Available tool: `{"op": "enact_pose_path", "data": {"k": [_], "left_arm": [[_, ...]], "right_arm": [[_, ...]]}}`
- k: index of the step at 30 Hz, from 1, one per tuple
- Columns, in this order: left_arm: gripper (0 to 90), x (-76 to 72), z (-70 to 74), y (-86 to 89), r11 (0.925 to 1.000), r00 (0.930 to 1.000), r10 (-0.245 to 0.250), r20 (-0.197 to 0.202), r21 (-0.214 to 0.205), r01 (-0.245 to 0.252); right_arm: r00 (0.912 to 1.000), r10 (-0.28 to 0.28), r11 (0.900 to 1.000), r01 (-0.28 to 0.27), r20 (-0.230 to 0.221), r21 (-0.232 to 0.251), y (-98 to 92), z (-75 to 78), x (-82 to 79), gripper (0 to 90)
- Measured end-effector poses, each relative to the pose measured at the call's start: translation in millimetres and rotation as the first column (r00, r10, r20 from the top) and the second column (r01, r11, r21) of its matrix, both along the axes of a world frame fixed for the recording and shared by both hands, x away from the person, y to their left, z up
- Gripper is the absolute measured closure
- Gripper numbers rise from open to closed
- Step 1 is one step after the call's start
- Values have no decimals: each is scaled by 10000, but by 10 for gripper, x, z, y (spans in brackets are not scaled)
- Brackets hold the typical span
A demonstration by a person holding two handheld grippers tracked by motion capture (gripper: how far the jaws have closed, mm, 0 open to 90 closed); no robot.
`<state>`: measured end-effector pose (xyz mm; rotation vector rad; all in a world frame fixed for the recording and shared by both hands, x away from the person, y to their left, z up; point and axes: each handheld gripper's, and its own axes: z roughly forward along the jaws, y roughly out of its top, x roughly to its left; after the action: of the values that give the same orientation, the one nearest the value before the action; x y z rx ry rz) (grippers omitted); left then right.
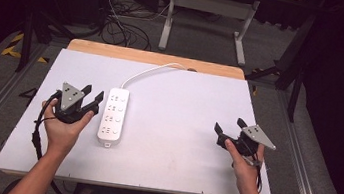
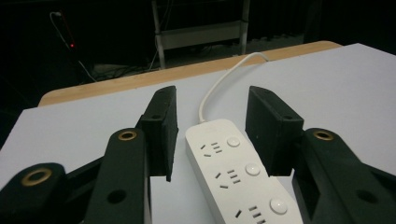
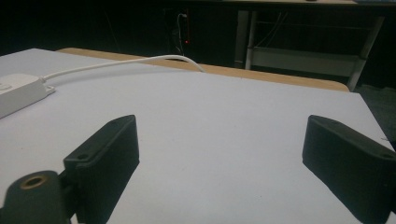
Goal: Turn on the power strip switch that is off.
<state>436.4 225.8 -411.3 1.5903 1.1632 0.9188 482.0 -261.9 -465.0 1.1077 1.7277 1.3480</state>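
Power strip [image 1: 113,116] sat left of centre on the white surface [image 1: 179,143]. My left tool [image 1: 91,97] was just left of it, jaws wide, holding nothing; right tool [image 1: 229,127] well off to its right, also wide and empty. Figured I'd straddle it squarely before squeezing.

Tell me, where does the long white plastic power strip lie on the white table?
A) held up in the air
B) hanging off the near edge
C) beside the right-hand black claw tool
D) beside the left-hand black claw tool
D: the long white plastic power strip lies flat on the white table just beside the left gripper, far from the right gripper.
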Motion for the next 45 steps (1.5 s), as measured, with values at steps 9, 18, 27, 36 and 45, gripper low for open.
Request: {"op": "enact_pose_path", "data": {"k": [9,18,27,36,45], "left_arm": [[441,-20,24,23,9991,9980,407,476,108,-412],[13,-30,41,26,9847,9810,1741,860,-109,-1738],[20,-46,9,25,9837,9773,1756,1185,168,-1788],[18,-38,-8,62,9769,9700,2120,1188,30,-2138],[18,-40,-14,68,9757,9686,2181,1191,-41,-2192]], "right_arm": [[10000,17,10000,-17,19,-28,4,-4,6,113],[10000,12,10000,-11,12,-30,1,-5,5,113],[10000,22,10000,-22,6,-35,3,-5,4,113],[10000,21,10000,-21,-26,-30,7,-6,4,113],[10000,25,10000,-25,-18,-51,9,-7,5,114]]}}
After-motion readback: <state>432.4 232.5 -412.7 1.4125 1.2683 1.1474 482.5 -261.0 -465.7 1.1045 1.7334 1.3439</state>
